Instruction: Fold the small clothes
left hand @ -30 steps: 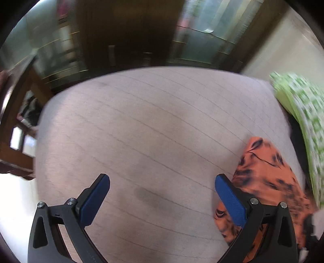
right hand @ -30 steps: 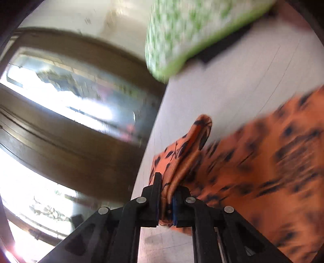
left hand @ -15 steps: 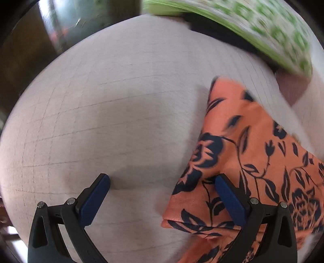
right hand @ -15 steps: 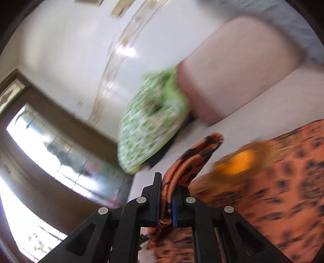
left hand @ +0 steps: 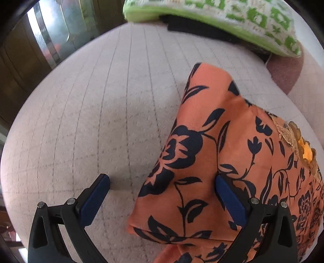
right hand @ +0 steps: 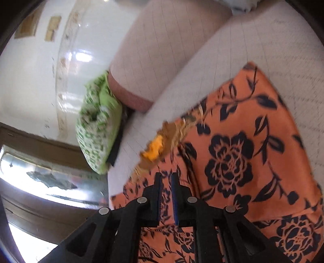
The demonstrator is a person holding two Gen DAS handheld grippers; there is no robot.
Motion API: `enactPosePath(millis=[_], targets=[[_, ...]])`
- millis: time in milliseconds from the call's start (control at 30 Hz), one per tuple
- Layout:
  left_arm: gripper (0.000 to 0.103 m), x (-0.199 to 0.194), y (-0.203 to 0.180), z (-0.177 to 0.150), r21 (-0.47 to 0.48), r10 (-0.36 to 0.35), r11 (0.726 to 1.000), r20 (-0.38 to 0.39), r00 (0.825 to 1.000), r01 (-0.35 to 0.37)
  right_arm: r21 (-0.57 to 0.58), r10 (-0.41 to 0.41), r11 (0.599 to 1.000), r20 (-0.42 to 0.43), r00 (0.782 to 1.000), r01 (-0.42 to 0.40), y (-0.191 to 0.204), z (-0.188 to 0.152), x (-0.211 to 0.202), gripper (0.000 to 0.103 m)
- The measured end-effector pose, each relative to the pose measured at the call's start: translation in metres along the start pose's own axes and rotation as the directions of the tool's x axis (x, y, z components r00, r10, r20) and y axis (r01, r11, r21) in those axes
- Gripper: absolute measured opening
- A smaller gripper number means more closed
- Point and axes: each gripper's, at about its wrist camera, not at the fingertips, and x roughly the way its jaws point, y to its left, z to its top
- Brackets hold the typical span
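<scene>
One orange garment with a dark navy floral print (left hand: 218, 153) lies folded on the pale grey checked sofa seat (left hand: 97, 113). One green-and-white patterned cushion (left hand: 232, 18) sits behind it. No readable writing shows. The left gripper (left hand: 162, 194) stands wide open, straddling the garment's edge without clamping it. The right gripper (right hand: 166, 183) is nearly closed with its jaws opening, nothing pinched between them.

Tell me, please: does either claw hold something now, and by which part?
Nothing is held. The left claw stands wide open over the orange floral garment. The right claw is opening, with no cloth gripped between its pads.
</scene>
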Motion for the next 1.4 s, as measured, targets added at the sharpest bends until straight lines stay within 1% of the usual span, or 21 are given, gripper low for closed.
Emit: enactPosePath(millis=[67,100,133,167,233,333,400,433,467,500,533,600,667,733,800,933,1033,1167,1267,1333,1400], targets=[[0.103,-0.002,0.0,-0.004,0.007,-0.003,1.0,-0.003,1.0,0.003,0.018,-0.04,0.999,-0.044,0.998,0.041,-0.004,-0.005,0.013,0.028],[0.103,-0.003,0.001,-0.006,0.006,-0.009,1.0,-0.008,1.0,0.009,0.022,-0.049,0.998,-0.05,0.998,0.05,-0.007,-0.007,0.019,0.042],[0.103,-0.001,-0.001,-0.001,0.005,-0.012,1.0,-0.013,1.0,0.012,0.023,-0.052,0.998,-0.04,0.998,0.053,-0.008,-0.006,0.027,0.064],[0.103,-0.004,-0.001,0.001,0.005,-0.014,1.0,-0.021,1.0,0.014,0.02,-0.059,0.998,-0.016,0.998,0.06,-0.008,-0.006,0.028,0.07],[0.103,-0.017,0.012,0.011,0.015,0.005,1.0,0.002,1.0,-0.005,0.007,-0.069,0.998,0.0,0.998,0.069,-0.005,-0.005,0.03,0.071],[0.103,-0.034,0.032,0.02,0.022,0.087,0.996,0.085,0.993,-0.09,-0.055,-0.081,0.995,-0.045,0.996,0.078,0.005,-0.005,0.052,0.07],[0.103,-0.035,0.043,0.023,0.008,0.124,0.992,0.086,0.989,-0.125,-0.136,-0.143,0.982,-0.05,0.989,0.135,0.016,-0.009,0.059,0.065],[0.103,-0.031,0.05,0.024,-0.005,0.14,0.99,0.069,0.988,-0.14,-0.188,-0.208,0.962,-0.042,0.977,0.197,0.025,-0.012,0.063,0.056],[0.103,-0.026,0.054,0.024,-0.015,0.143,0.99,0.049,0.988,-0.143,-0.213,-0.239,0.951,-0.04,0.97,0.226,0.03,-0.013,0.066,0.048],[0.103,-0.02,0.058,0.023,-0.024,0.128,0.992,0.021,0.992,-0.127,-0.216,-0.231,0.953,-0.063,0.971,0.213,0.032,-0.013,0.068,0.02],[0.103,-0.017,0.059,0.022,-0.027,0.104,0.994,0.0,0.995,-0.104,-0.205,-0.212,0.96,-0.087,0.973,0.191,0.032,-0.014,0.07,0.012],[0.1,-0.012,0.058,0.022,-0.022,0.063,0.998,-0.019,0.998,-0.063,-0.232,-0.212,0.954,-0.061,0.975,0.193,0.042,-0.017,0.065,0.012],[0.091,-0.014,0.058,0.023,-0.035,0.017,0.999,-0.027,1.0,-0.018,-0.266,-0.173,0.95,-0.011,0.985,0.164,0.057,-0.02,0.05,0.011],[0.091,-0.021,0.059,0.025,-0.071,-0.042,0.997,-0.013,0.999,0.041,-0.286,-0.125,0.949,0.044,0.991,0.133,0.072,-0.021,0.029,0.011],[0.091,-0.028,0.061,0.026,-0.076,-0.058,0.995,0.01,0.998,0.059,-0.305,-0.107,0.943,0.1,0.989,0.133,0.082,-0.019,0.009,0.01],[0.091,-0.041,0.057,0.026,-0.039,-0.083,0.996,0.042,0.996,0.085,-0.313,-0.088,0.936,0.237,0.968,0.162,0.094,-0.007,-0.038,0.01],[0.091,-0.041,0.034,0.019,0.04,-0.104,0.994,0.035,0.994,0.102,-0.28,-0.129,0.934,0.311,0.942,0.22,0.083,0.008,-0.062,0.01],[0.091,-0.04,-0.003,0.005,0.197,-0.034,0.98,0.065,0.997,0.02,-0.185,-0.19,0.95,0.288,0.939,0.25,0.045,0.024,-0.058,0.01],[0.091,-0.034,-0.02,-0.001,0.266,0.022,0.963,0.08,0.997,-0.042,-0.13,-0.26,0.946,0.249,0.933,0.298,0.007,0.03,-0.043,0.01],[0.091,-0.028,-0.021,-0.001,0.276,0.054,0.958,0.078,0.995,-0.074,-0.053,-0.298,0.948,0.193,0.935,0.313,-0.021,0.035,-0.029,0.014],[0.091,-0.027,-0.02,0.0,0.256,0.044,0.965,0.067,0.997,-0.06,0.033,-0.308,0.951,0.12,0.944,0.306,-0.045,0.039,-0.021,0.015]])
